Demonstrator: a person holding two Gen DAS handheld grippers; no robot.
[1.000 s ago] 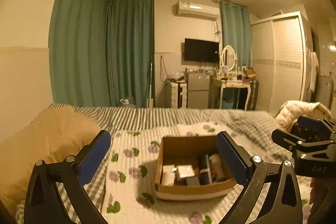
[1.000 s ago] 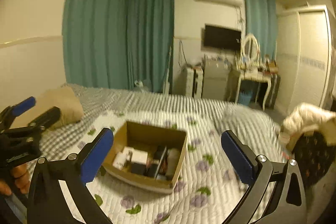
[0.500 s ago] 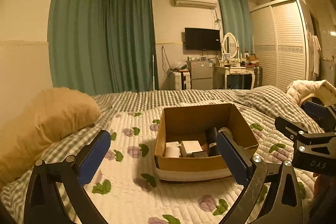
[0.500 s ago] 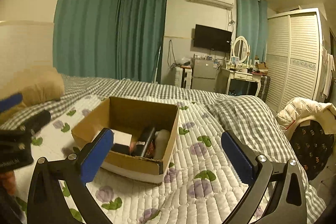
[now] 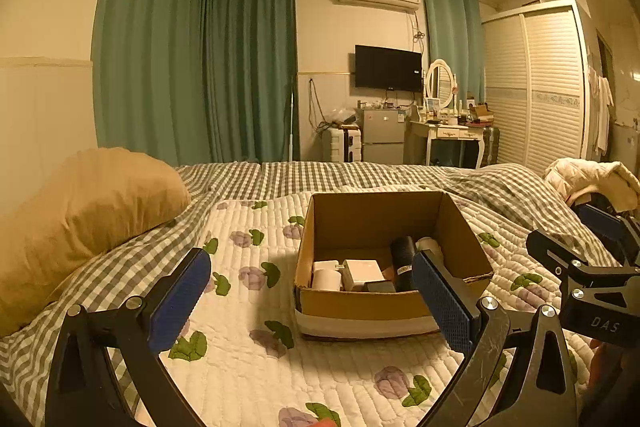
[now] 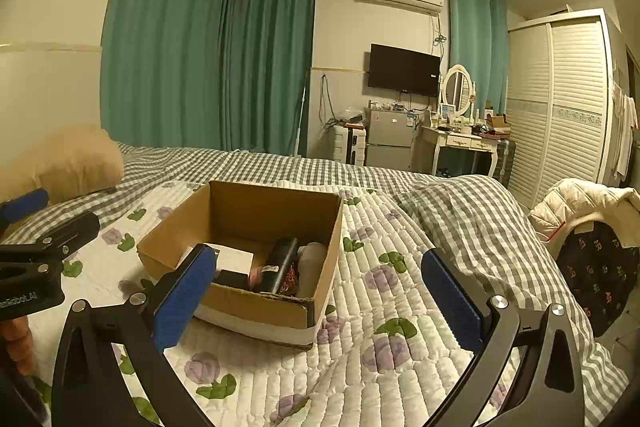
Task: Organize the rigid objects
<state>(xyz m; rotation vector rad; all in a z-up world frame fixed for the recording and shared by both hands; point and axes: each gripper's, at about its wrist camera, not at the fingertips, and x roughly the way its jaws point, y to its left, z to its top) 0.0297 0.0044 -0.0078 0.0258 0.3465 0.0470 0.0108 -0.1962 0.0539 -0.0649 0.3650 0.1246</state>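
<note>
Two splayed, empty blue-padded claws, left claw [image 5: 312, 301] and right claw [image 6: 320, 301], before a square cardboard box [image 5: 360, 307] on a quilted bedspread [image 5: 240, 367]

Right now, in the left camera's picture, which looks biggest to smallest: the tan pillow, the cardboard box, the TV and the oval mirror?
1. tan pillow, nearest the camera, which flatters it
2. cardboard box
3. TV
4. oval mirror

A home bedroom: a bed [image 5: 280, 175] with gingham sheets, tan pillow [image 5: 80, 211] at nine o'clock, teal curtains [image 5: 200, 67], wall TV [image 5: 388, 67], vanity mirror [image 5: 440, 83], louvered wardrobe [image 5: 536, 87] at two o'clock.
</note>
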